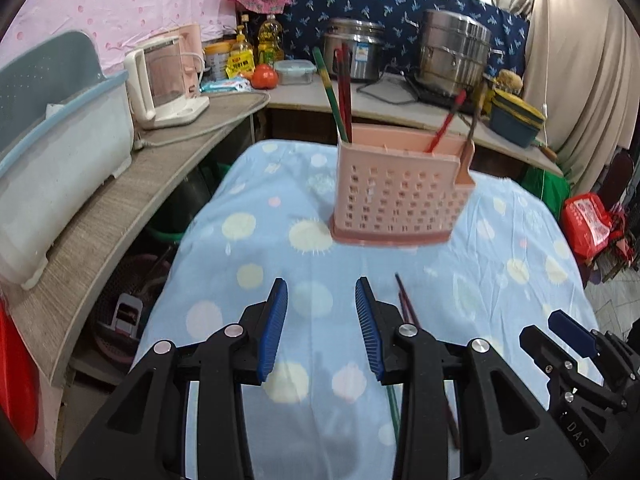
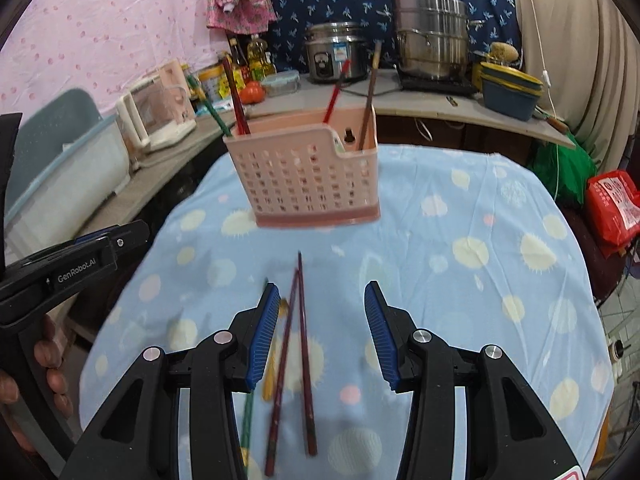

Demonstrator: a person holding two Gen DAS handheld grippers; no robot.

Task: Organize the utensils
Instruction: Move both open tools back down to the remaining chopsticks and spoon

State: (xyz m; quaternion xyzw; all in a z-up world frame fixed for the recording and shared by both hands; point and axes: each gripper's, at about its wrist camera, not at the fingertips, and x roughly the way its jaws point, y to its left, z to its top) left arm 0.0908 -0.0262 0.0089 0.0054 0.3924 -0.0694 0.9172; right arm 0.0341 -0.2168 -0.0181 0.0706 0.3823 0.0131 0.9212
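Observation:
A pink perforated utensil holder stands on the blue dotted tablecloth and holds several chopsticks, some red, one green. Two dark red chopsticks lie on the cloth below my right gripper, which is open and empty above them. A green chopstick lies beside them, partly hidden by the left finger. My left gripper is open and empty, to the left of the loose chopsticks. The right gripper also shows in the left wrist view, and the left gripper body in the right wrist view.
A grey counter on the left carries a dish rack and a kettle. The back counter holds a rice cooker, a steel pot, bottles and a blue-yellow container. A red bag sits at the right.

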